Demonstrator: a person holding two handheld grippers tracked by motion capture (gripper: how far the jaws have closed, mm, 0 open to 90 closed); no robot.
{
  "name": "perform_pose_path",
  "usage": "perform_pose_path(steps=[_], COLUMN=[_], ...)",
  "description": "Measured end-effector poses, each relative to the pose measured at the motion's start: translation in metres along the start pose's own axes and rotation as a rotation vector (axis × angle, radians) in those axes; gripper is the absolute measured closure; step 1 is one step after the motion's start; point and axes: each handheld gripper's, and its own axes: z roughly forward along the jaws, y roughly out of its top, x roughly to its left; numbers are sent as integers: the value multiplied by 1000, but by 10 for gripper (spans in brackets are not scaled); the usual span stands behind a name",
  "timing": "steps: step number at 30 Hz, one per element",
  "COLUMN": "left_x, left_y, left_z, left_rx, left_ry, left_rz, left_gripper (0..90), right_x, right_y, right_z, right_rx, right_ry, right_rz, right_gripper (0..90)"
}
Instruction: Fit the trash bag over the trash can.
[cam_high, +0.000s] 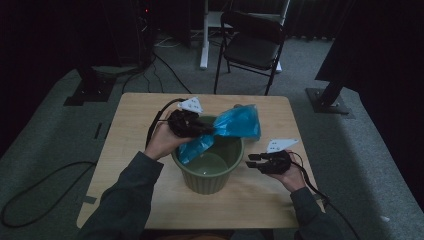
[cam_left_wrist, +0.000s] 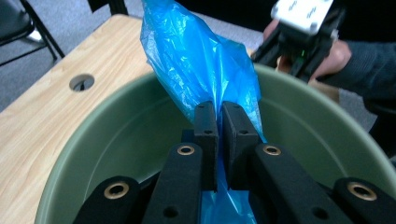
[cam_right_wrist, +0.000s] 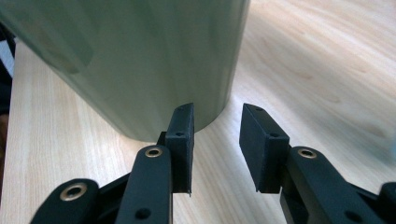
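Round green plastic bucket (cam_right_wrist: 140, 56): rim cut off at top edge, wall blurred; crinkled blue plastic bag's (cam_left_wrist: 201, 70) lower end hidden inside bucket.

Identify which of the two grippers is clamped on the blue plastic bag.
The left gripper: its jaws pinch the blue bag over the green bin. The right gripper is open beside it.

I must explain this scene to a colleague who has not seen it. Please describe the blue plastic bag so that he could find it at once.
Find the wooden table, then the green bucket at its middle. The blue bag hangs over the bucket's mouth, pinched by the left gripper. It is the one bright blue, crinkly, see-through thing there.
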Motion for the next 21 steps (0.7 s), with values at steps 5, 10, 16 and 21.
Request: perform_pose_path(steps=[5,10,16,21], left_x=[0,1,2,2], left_y=[-6,-14,-22,-27], left_z=[-4,-7,-9,-10], left_rx=[-1,10,2,-5], left_ry=[1,4,0,-5], left_rz=[-3,-11,-22,-28], left_gripper=[852,850,847,845], right_x=[-5,-11,-20,-24], right_y=[1,1,-1,0], right_z=[-8,-20,-28,-29], right_rx=[-44,-96,-130,-142], right_ry=[-58,-124,-187,-211], right_rz=[21,51,86,101], right_gripper=[656,669,681,686])
